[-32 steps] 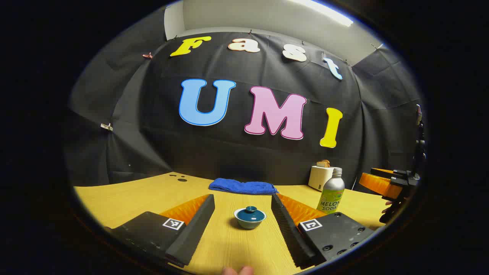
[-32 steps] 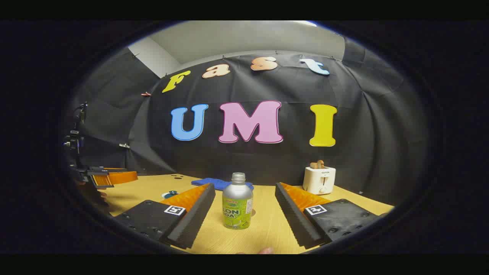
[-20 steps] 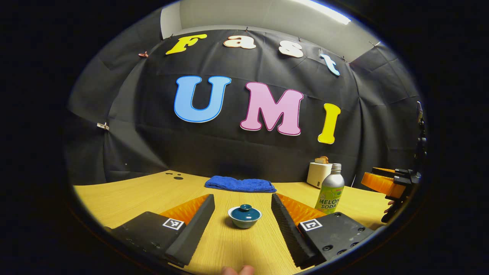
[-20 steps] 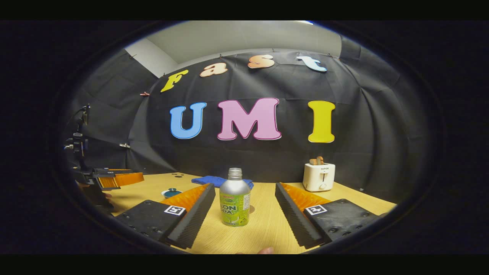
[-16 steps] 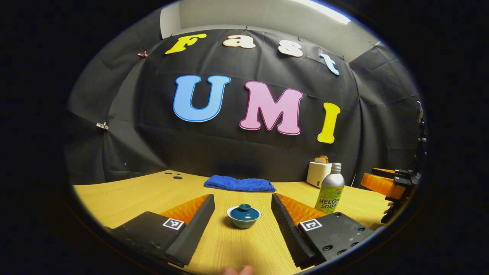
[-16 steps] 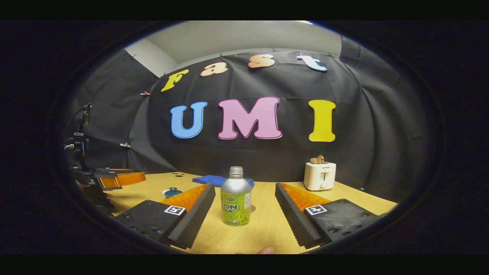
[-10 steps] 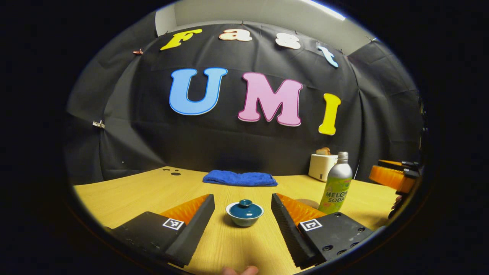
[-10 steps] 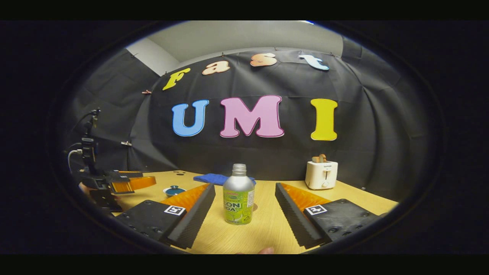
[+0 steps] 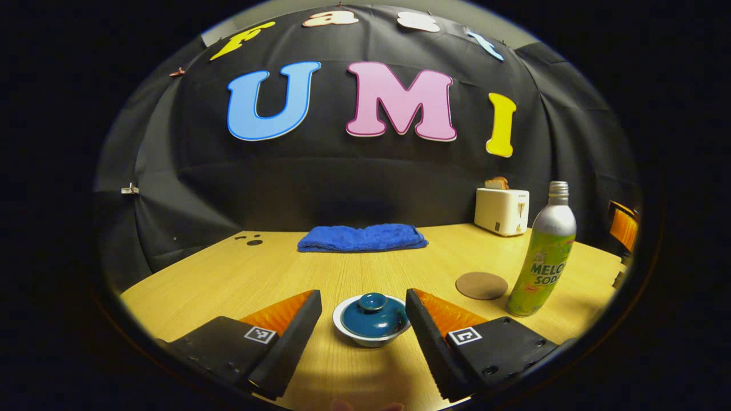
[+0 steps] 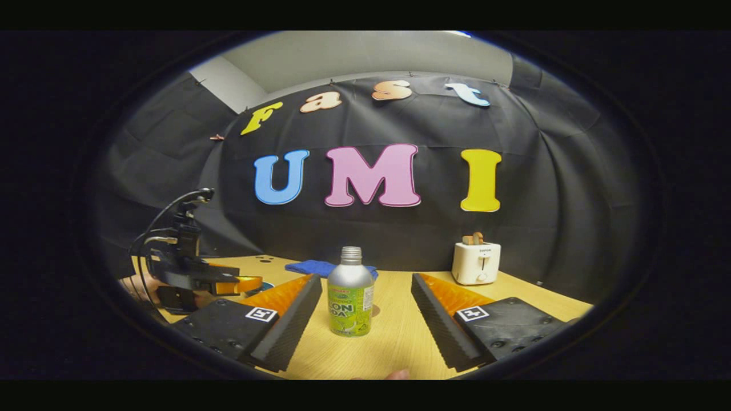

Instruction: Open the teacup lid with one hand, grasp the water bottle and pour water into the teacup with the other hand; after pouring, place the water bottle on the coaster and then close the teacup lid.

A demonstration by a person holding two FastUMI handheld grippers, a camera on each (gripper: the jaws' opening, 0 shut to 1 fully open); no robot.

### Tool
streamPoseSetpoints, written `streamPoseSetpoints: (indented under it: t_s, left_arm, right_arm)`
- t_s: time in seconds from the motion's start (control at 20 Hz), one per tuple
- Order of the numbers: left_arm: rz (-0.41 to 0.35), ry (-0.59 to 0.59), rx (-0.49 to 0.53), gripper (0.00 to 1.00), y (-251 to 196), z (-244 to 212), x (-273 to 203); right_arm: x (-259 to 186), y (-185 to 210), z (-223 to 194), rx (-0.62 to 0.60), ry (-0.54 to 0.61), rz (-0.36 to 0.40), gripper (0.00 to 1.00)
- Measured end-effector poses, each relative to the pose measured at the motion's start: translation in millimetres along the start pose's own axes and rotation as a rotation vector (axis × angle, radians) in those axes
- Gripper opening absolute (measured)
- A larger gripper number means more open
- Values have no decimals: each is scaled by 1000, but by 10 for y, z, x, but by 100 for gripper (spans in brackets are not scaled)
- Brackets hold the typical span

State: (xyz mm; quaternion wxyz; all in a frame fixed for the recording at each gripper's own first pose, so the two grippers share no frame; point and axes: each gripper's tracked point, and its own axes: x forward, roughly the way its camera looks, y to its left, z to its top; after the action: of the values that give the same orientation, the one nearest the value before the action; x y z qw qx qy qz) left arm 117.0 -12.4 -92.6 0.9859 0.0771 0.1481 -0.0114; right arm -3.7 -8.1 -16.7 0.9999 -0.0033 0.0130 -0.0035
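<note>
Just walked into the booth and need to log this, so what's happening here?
A person holds a gripper in each hand at a wooden table. The left gripper is open around the lidded teacup, lid on. The right gripper is open, facing the upright water bottle. The coaster lies bare beside the bottle. Nothing is grasped yet.

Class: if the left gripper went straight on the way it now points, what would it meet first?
Most likely the lidded teacup, which sits centred between the open fingers of the left gripper. The blue towel lies farther along the same line.
</note>
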Motion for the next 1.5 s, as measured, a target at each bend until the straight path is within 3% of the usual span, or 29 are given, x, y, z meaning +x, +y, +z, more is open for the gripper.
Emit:
streamPoseSetpoints:
  t_s: [0.2,0.3,0.35,0.6,0.7,0.75,1.2,1.5]
  left_arm:
    - [-11,41,0,92,-34,-22,126]
    - [-10,45,-24,83,-39,-22,141]
    - [-9,47,-35,75,-42,-31,153]
    - [-14,58,-35,63,-94,-40,183]
    - [-5,55,-34,50,-85,-30,202]
    - [-5,55,-39,35,-81,-34,207]
    - [-36,-26,-115,31,-51,168,115]
    - [-47,-157,-193,31,108,494,-357]
  right_arm:
    - [-15,-52,6,10,3,-5,96]
    - [-34,-88,26,12,-1,-10,98]
    - [-40,-101,37,14,-5,-13,98]
    - [-49,-142,85,20,-13,-19,96]
    - [-60,-140,87,22,-13,-19,96]
    - [-60,-139,89,22,-14,-19,98]
    - [-42,-155,51,27,-5,-18,98]
    - [26,26,-137,46,48,32,98]
